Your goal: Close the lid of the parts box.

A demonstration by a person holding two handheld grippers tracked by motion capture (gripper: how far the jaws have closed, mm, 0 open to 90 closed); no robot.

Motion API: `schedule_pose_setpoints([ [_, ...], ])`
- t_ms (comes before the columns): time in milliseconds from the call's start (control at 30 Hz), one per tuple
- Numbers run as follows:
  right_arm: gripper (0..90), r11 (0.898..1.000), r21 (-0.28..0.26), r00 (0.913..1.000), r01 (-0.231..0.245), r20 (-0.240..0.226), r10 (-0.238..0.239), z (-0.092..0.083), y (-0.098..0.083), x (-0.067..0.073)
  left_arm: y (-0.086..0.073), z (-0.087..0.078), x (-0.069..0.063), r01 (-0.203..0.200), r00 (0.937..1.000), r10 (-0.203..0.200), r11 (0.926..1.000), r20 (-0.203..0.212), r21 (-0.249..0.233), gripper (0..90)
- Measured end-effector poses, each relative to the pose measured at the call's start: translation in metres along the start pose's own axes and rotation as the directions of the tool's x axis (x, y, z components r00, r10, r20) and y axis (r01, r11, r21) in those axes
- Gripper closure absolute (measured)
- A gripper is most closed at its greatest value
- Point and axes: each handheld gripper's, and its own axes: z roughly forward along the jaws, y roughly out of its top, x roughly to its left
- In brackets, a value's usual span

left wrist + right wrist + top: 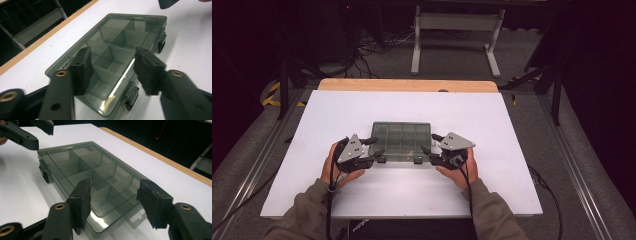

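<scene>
Closed organizer box [401,141] lies between both grippers' spread fingers [82,67], unclamped

The white rectangular worktop [362,107] lies bare on every side of the closed, smoky-grey translucent plastic compartment box [402,140], the only obstacle on it. The left tongs [373,150] and right tongs [428,144] flank its near corners, so only the box's far side leaves free passage.

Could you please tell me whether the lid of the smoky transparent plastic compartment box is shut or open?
Shut: the smoky transparent plastic compartment box lies flat, lid down over its dividers, with both dark front latches folded against the front edge.
</scene>
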Motion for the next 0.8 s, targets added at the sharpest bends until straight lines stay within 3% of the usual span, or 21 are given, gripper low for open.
schedule_pose_setpoints([
  [267, 31.6, 1.000, 0.004, 1.0000, 0.003, 0.007, -0.003, 0.0017, -0.0002, 0.0017, 0.0001, 0.0004, -0.0001, 0.005, 1.0000, -0.005, 1.0000, -0.006, 0.003, 40.7],
  [600, 18.6, 1.000, 0.023, 0.9998, -0.012, 0.015, 0.011, 0.0057, -0.0001, 0.0035, -0.0001, 0.0021, -0.0004, 0.021, 0.9991, -0.020, 0.9996, -0.036, 0.017, 20.7],
  [800, 12.9, 0.999, 0.020, 0.9991, -0.038, 0.022, 0.037, 0.0066, -0.0004, 0.0022, -0.0002, 0.0028, -0.0006, 0.021, 0.9993, -0.021, 0.9996, -0.030, 0.019, 12.4],
])
